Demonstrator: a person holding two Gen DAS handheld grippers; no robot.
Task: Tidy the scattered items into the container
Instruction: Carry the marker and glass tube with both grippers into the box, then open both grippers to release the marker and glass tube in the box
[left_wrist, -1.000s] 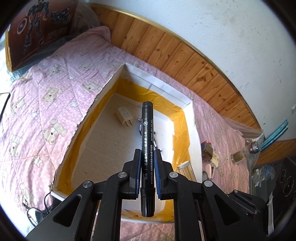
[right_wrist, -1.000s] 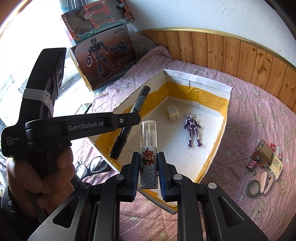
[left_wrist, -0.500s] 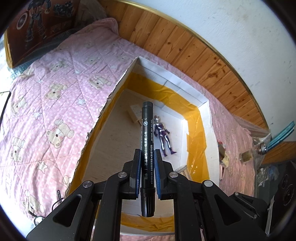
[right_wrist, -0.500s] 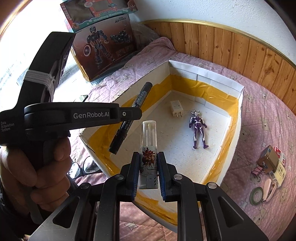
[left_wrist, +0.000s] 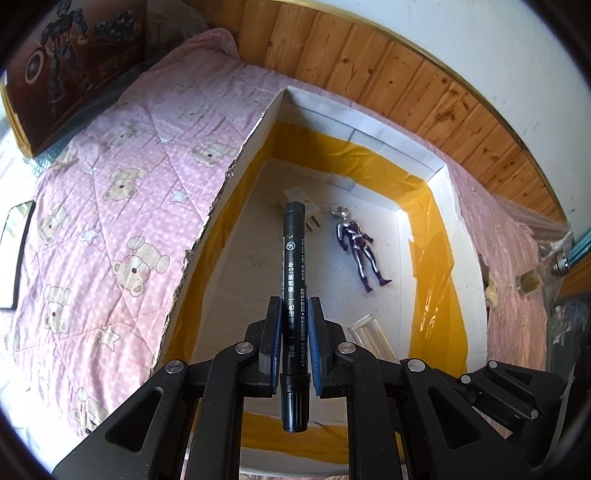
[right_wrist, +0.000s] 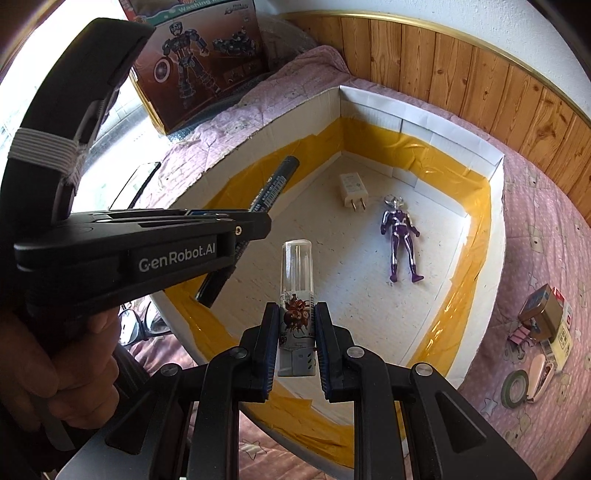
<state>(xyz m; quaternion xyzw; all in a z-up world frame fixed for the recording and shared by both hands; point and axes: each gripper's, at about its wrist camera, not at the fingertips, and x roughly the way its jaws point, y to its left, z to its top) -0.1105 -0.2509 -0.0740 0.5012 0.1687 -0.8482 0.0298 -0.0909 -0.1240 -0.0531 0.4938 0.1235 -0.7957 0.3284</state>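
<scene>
The left gripper (left_wrist: 293, 334) is pinching a black marker (left_wrist: 293, 273) between its blue pads, the pen sticking out past the fingertips over the open white box (left_wrist: 439, 173). The right gripper (right_wrist: 296, 334) is clamping a clear-capped tube (right_wrist: 297, 284) with a red printed label, also hanging above the box floor.

Inside the box, a white charger plug (right_wrist: 354, 192) and a purple toy figure (right_wrist: 400, 240) are lying apart on the bare floor. Only the right wrist view is showing the person's hand (right_wrist: 55, 354) gripping the left tool's handle, the pile of small items (right_wrist: 543, 332) still lying on the pink quilt (left_wrist: 110, 206) to the right of the box, and eyeglasses (right_wrist: 142, 325) just outside its near wall. The left wrist view is showing only the tube's clear end poking in beside its own fingers.

The marker is covering part of the plug in the left view, and the left tool is blocking the marker's middle in the right view. The near box wall is running under both grippers; yellow tape is lining the inner walls, and the floor between plug, figure and near wall is lying bare.
</scene>
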